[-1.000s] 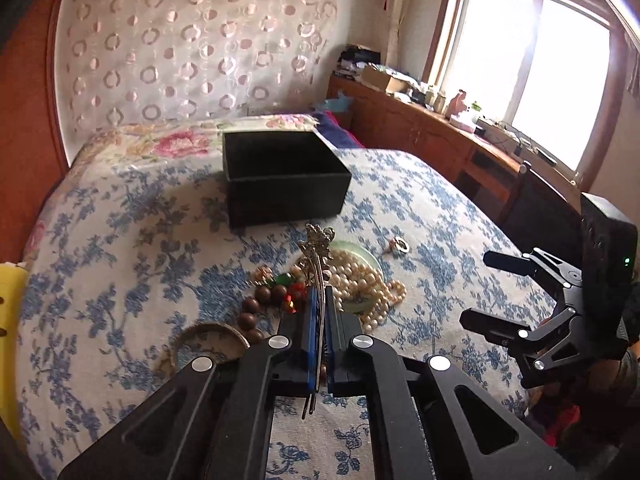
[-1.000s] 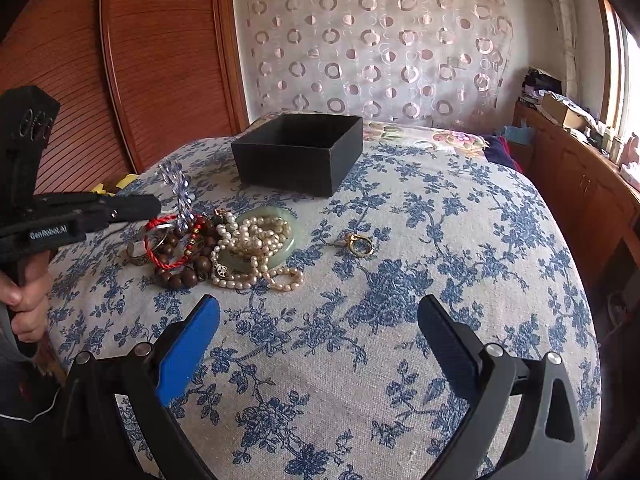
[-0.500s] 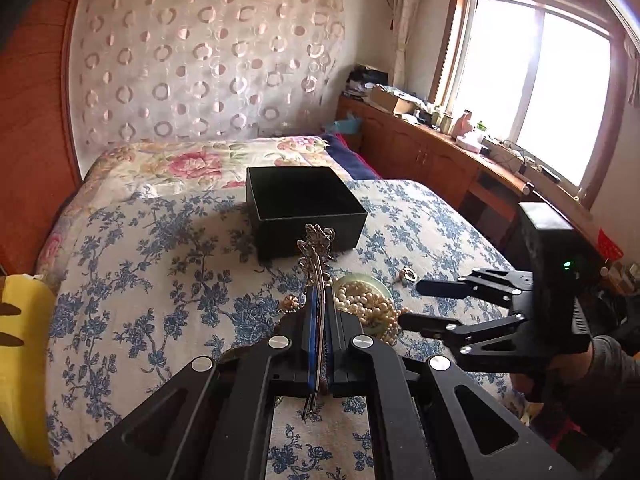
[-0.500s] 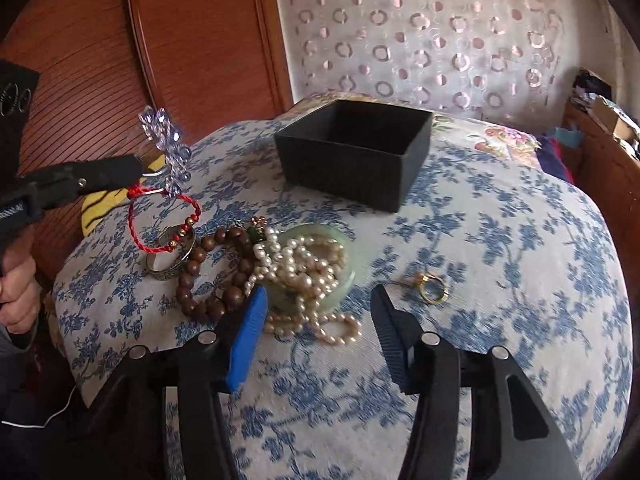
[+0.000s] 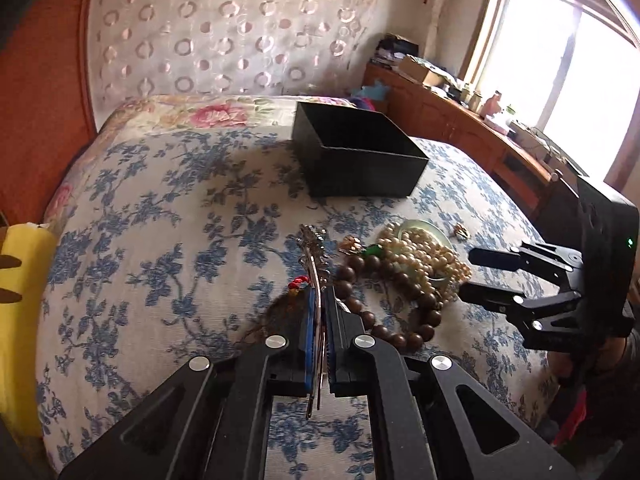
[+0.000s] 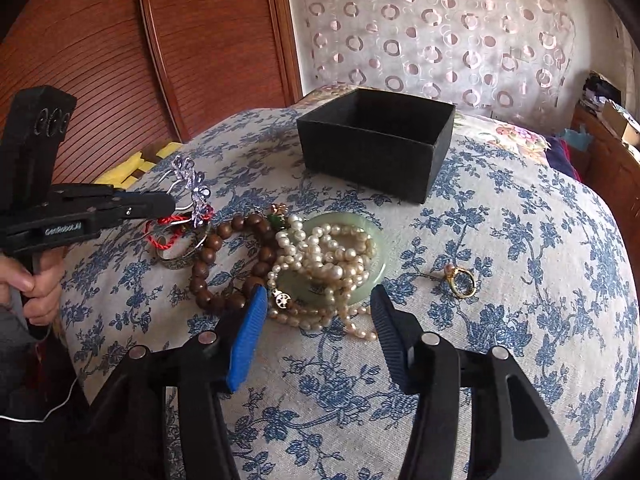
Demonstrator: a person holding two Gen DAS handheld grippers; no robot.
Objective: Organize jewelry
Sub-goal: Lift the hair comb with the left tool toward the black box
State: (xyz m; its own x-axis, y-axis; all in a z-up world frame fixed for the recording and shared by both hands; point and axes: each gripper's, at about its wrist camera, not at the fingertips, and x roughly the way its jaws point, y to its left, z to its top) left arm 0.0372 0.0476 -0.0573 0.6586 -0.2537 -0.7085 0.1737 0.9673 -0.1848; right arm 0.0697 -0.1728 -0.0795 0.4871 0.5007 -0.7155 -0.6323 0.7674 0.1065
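Hairpin [image 5: 316, 256] pinched in left claw [image 5: 318, 312], apparently

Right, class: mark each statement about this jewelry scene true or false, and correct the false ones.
1. The left tool is shut on the hairpin. True.
2. The box holds the pearls. False: the pearls lie on the jade bangle, outside it.
3. The right tool is open. True.
4. The gold ring sits on the bangle. False: it lies apart on the cloth.
5. The wooden beads are in the right tool. False: they lie on the cloth.
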